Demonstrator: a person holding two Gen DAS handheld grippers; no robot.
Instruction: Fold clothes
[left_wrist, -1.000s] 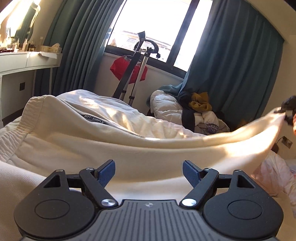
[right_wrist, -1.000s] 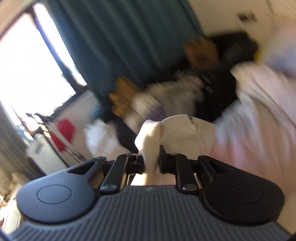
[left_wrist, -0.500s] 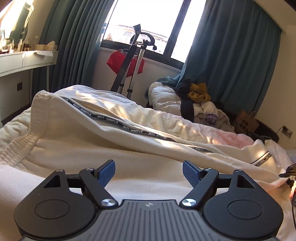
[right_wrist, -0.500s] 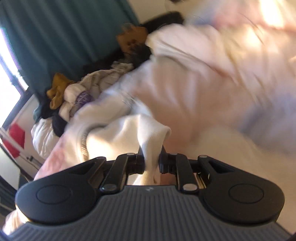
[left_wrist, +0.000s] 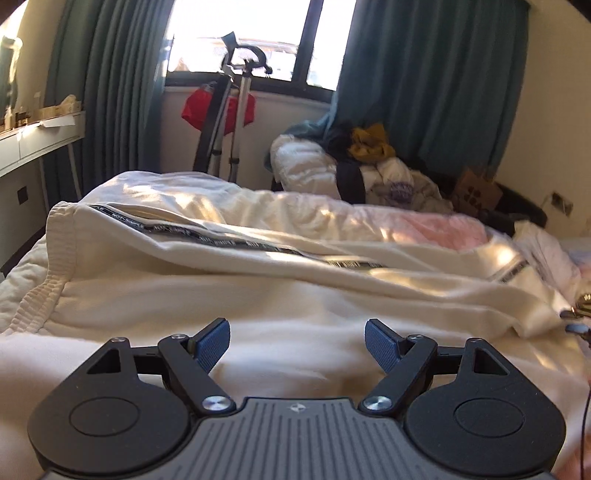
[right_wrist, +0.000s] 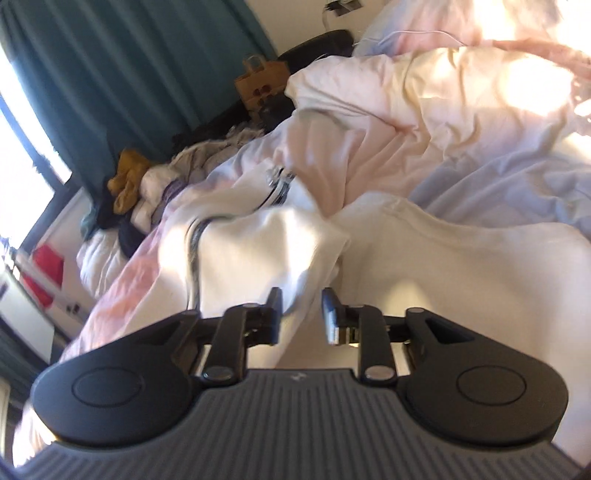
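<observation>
Where it was clamping the cream garment (right_wrist: 258, 254) half a second ago, the right gripper (right_wrist: 301, 314) is now standing parted, the cloth lying slack on the bed (right_wrist: 424, 122); the left gripper (left_wrist: 297, 343) is staying spread wide above it. Beyond, a paper bag (right_wrist: 260, 79) is standing, contents unclear.

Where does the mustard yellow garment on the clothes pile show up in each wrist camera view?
Left wrist view: the mustard yellow garment sits upper right of centre, atop the clothes pile in front of the teal curtain.
Right wrist view: it lies at the left, about a third of the way down, on the same pile; this view is tilted.
Shared landmark: the brown paper bag.
</observation>
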